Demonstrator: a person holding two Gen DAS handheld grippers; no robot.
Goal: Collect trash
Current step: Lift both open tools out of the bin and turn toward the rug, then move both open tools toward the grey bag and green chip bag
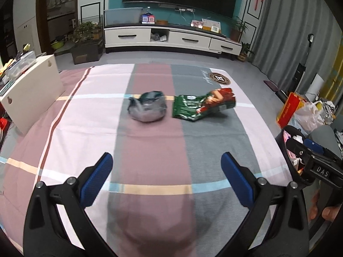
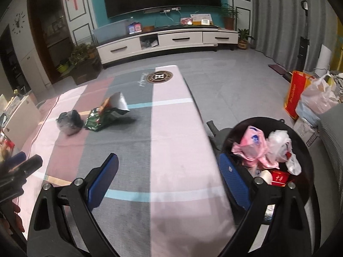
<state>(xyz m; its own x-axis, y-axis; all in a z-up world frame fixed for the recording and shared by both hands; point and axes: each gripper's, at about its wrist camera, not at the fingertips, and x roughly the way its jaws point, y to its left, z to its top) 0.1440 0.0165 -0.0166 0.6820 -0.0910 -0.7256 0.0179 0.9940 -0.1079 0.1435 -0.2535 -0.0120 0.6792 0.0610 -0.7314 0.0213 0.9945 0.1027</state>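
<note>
- The left gripper (image 1: pixel 166 178) hovers over the near part of the striped cloth (image 1: pixel 150 141) that covers the bench; its blue fingers (image 1: pixel 97 178) are spread wide with nothing between them.
- A crumpled grey bag (image 1: pixel 148 106) lies on the cloth well ahead of those fingers, roughly in line with the gap between them.
- Just right of the grey bag, apart from it, lies a green and red snack wrapper (image 1: pixel 202 106), flattened, its red end lifted a little; it sits ahead of the left gripper's right-hand finger.
- The right gripper (image 2: pixel 169 178) hangs over the cloth's near right edge, fingers (image 2: pixel 104 180) likewise spread and holding nothing.
- From the right wrist view the grey bag (image 2: pixel 69 123) and the wrapper (image 2: pixel 106 115) sit far forward and to the left of those fingers.
- A black bin (image 2: pixel 304 141) stands beside the cloth's right edge, touching or nearly touching the bench; I cannot tell which.
- The bin holds pink and white plastic bags (image 2: pixel 254 146) and a red packet (image 2: pixel 278 178), just right of the right gripper's right-hand finger.
</note>
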